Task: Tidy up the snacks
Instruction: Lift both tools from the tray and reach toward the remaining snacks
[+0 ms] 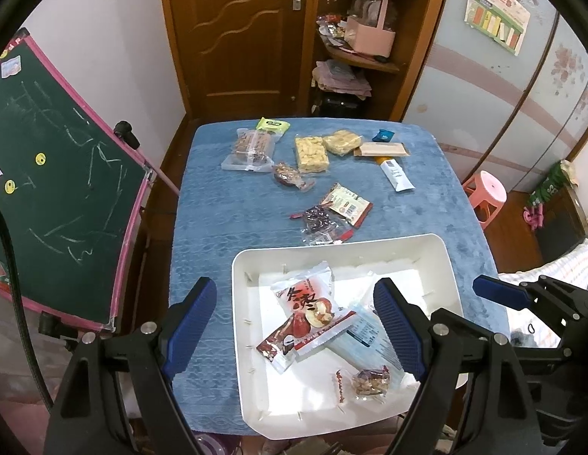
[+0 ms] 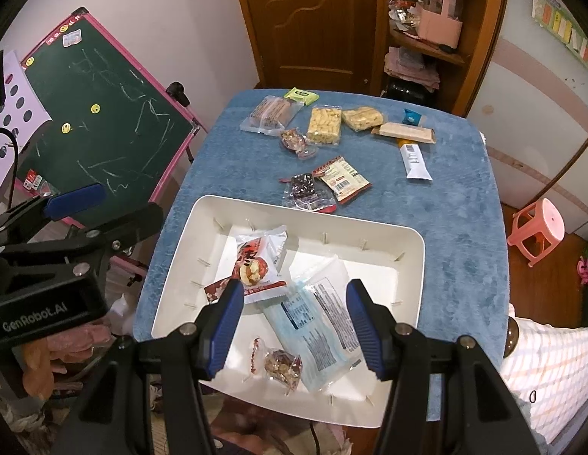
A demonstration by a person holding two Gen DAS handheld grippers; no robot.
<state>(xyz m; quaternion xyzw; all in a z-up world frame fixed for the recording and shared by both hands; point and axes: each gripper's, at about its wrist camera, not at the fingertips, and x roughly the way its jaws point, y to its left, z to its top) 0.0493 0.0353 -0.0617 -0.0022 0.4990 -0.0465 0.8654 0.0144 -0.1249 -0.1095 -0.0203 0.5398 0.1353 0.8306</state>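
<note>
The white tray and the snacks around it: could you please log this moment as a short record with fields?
surface: blue tablecloth
container: white tray, near edge of table
in tray: red date packet, pale blue packet, small nut packet
outside tray: yellow puffed bars, white tube, others
left hand-held gripper: open, empty
right hand-held gripper: open, empty

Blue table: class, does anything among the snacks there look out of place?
Yes. A white tube with a barcode lies on the blue table beside the beige bar. It looks more like a cream or paste tube than a snack, though its label is unreadable. Nothing looks spilled or torn.
</note>
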